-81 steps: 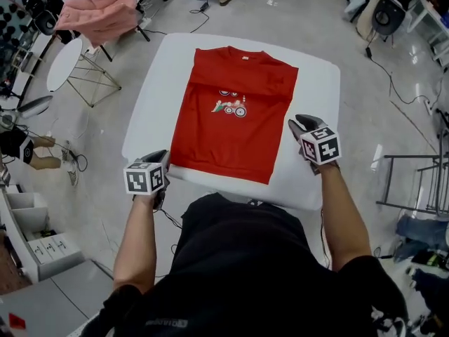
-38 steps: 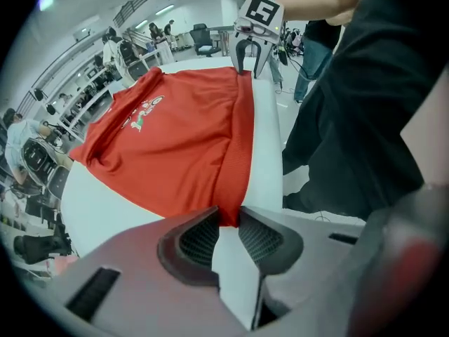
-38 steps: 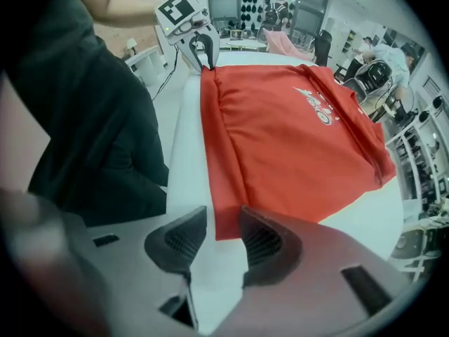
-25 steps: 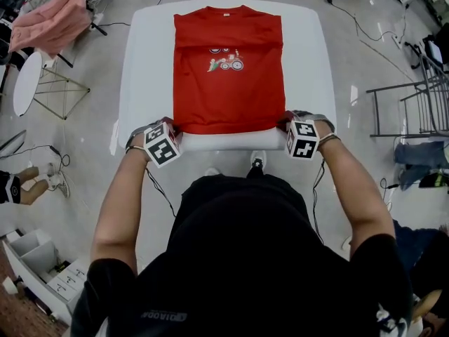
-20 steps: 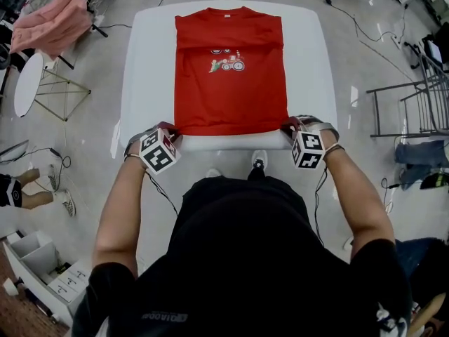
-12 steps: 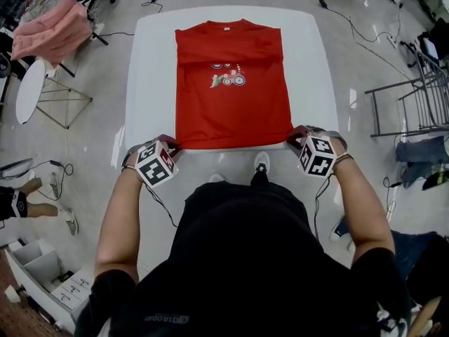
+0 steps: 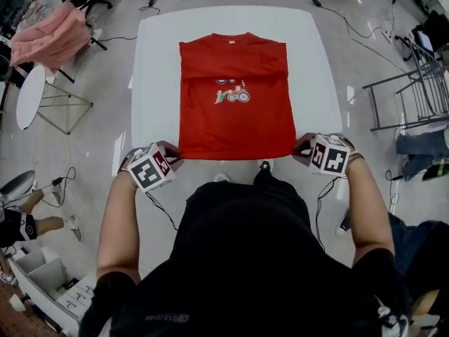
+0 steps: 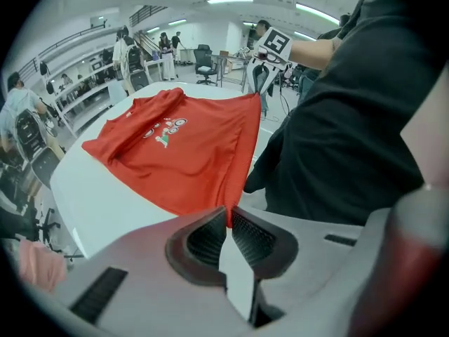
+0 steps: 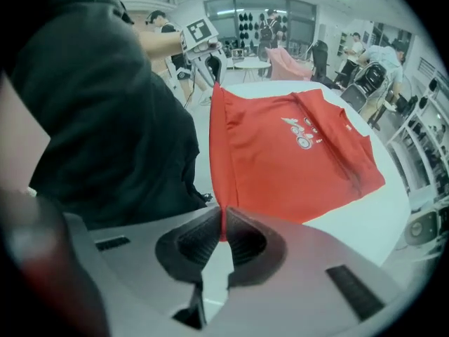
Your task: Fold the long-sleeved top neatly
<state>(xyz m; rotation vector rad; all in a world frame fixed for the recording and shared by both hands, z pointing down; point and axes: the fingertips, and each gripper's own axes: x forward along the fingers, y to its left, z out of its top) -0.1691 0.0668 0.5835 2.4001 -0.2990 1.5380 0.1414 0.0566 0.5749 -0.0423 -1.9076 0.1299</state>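
While left gripper point(image 8: 229, 217) pinches top point(image 7: 236, 104) hem, right gripper point(image 9: 223, 225) pinches too.

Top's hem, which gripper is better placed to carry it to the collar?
Neither alone: the left gripper is shut on the left hem corner of the top, the right gripper on the right corner, so both should probably move together.

Right gripper point(image 9: 223, 220) pinching a hem corner of the red top point(image 9: 295, 146).
Its jaws press together on the near corner; the top spreads over the white table point(image 9: 384, 196), and the lifted hem runs to the left gripper point(image 9: 201, 39), beside the person's black shirt point(image 9: 105, 118).
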